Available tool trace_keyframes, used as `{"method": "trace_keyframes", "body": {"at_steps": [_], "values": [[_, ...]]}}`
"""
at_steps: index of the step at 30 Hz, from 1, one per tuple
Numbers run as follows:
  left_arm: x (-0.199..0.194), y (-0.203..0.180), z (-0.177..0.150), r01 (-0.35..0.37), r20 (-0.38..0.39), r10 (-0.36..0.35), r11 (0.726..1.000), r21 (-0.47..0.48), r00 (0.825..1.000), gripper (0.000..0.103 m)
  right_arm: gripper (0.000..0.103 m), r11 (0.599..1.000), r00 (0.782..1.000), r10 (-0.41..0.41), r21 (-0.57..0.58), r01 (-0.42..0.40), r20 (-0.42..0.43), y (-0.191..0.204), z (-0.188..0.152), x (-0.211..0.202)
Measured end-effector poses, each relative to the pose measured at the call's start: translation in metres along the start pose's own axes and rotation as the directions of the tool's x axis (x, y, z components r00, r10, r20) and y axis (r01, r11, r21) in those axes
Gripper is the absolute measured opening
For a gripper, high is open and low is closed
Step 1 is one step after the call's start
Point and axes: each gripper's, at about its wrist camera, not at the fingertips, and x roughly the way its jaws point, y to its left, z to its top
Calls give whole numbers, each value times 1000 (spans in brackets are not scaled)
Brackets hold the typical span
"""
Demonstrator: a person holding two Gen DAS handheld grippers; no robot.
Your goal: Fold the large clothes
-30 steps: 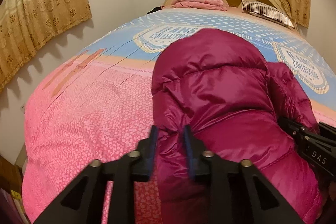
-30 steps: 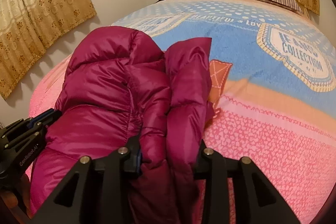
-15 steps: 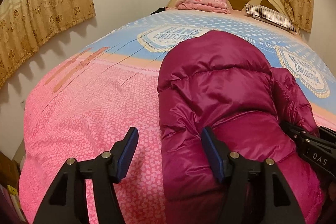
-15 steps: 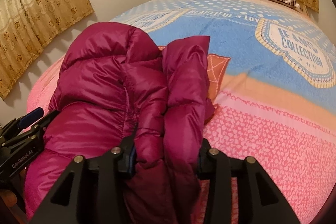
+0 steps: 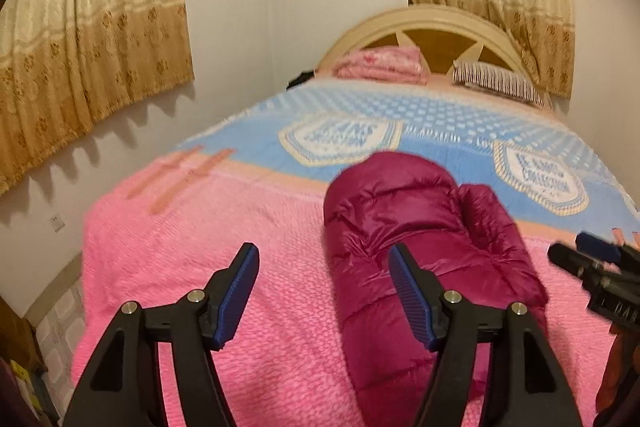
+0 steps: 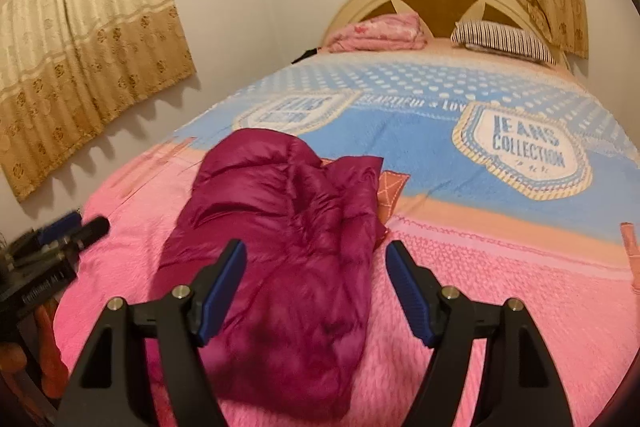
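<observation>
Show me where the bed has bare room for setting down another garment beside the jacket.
The pink blanket lies bare between the magenta puffer jacket and the curtain-side bed edge. The blue section is bare between the jacket and the headboard items, the pink folded bedding and striped pillow. It is crowded only around the jacket, where both opening grippers hover.
</observation>
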Motion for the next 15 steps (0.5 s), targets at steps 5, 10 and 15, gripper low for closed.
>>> {"method": "trace_keyframes", "body": {"at_steps": [5,10,15], "values": [[-31,3,6,-1,54,2,1000,-13,999,71,76,1000,999,24,-15,-24,23,15,-9,-26],[-40,4,7,11,65,-10,1000,-14,998,72,79,999,998,27,-35,-25,60,25,-6,-44],[-46,0,9,24,75,-23,1000,-13,997,72,81,999,997,21,-41,-18,79,27,-5,-52]]}}
